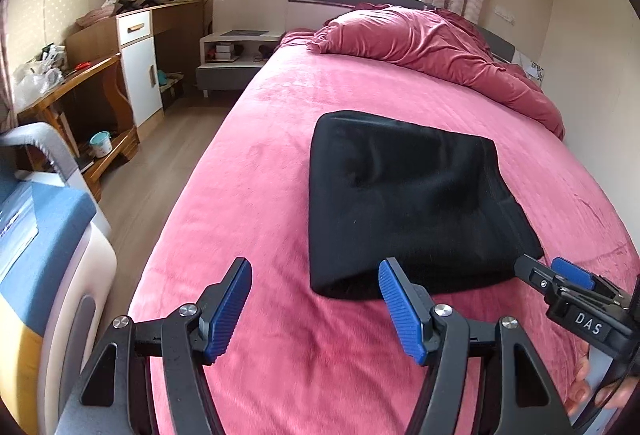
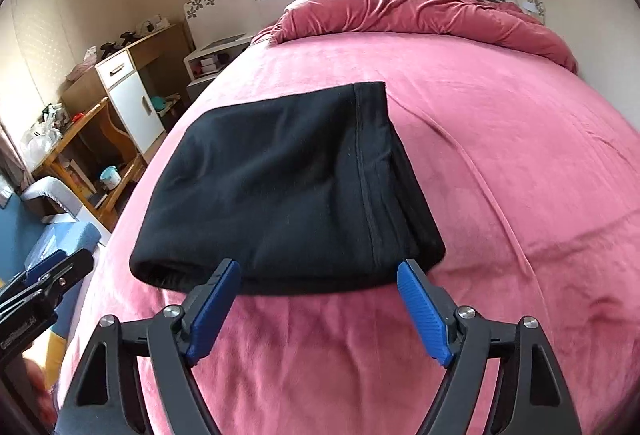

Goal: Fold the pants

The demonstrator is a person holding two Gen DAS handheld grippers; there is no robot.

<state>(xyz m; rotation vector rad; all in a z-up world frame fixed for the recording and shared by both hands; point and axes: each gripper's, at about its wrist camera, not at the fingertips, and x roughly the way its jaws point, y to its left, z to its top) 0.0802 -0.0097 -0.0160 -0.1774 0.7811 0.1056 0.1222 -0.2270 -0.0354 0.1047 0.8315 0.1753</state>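
Pants, folded into a black bundle, lie mid-bed in our left view; our left gripper hangs before their near edge, jaws wide and empty. Right view: our right gripper likewise, jaws wide, nothing between, pants just beyond.

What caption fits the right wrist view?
Open right tongs hover before folded black pants on a pink bed.
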